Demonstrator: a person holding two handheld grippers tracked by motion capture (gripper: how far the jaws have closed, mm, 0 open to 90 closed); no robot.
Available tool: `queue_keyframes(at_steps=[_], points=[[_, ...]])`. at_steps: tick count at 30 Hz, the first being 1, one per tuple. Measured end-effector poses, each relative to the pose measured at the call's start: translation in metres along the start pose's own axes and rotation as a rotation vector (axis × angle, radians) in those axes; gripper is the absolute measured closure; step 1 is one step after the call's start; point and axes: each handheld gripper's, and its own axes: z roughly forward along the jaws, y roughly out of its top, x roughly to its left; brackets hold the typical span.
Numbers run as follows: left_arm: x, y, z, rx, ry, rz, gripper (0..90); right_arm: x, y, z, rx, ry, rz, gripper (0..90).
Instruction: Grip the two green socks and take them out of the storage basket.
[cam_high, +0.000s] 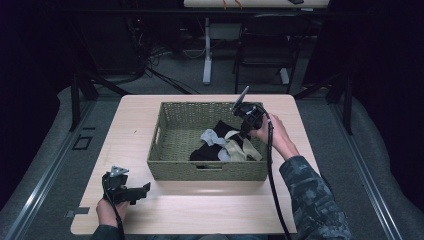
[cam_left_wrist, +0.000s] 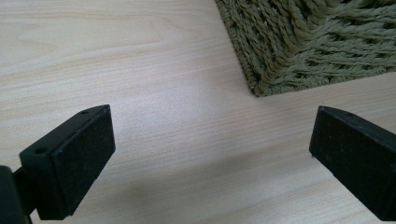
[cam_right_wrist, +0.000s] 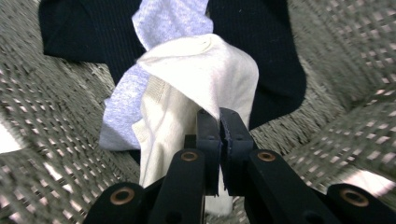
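The right gripper (cam_right_wrist: 219, 122) has its two black jaws closed together on a fold of the cream-coloured knit cloth (cam_right_wrist: 196, 79), which rises just ahead of the jaw tips and hangs down past them on the left side in the right gripper view. Behind that cloth, farther out from the jaws, lie a pale grey-lilac cloth (cam_right_wrist: 168, 18) and a black ribbed cloth (cam_right_wrist: 266, 42), all inside the rectangular olive-green woven basket (cam_high: 172, 120) (its weave surrounds the jaws on both sides). In the high view the right gripper (cam_high: 246, 131) points down into the basket's right half. The left gripper (cam_left_wrist: 210, 158) rests on the light wooden table (cam_left_wrist: 140, 56) with its jaws spread wide and nothing between them; the basket corner (cam_left_wrist: 299, 46) lies ahead of them, toward the right jaw. No readable writing appears on any item.
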Motion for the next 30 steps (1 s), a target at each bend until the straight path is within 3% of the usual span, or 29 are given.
queue_keyframes(at_steps=[15, 30], points=[[0.0, 0.001, 0.0, 0.011, -0.005, 0.003, 0.2, 0.0, 0.007, -0.047, -0.059, -0.064, -0.006, 87.9], [-0.001, 0.001, 0.001, 0.009, -0.003, 0.004, 0.2, 0.003, 0.018, -0.073, -0.068, -0.071, -0.006, 87.9]])
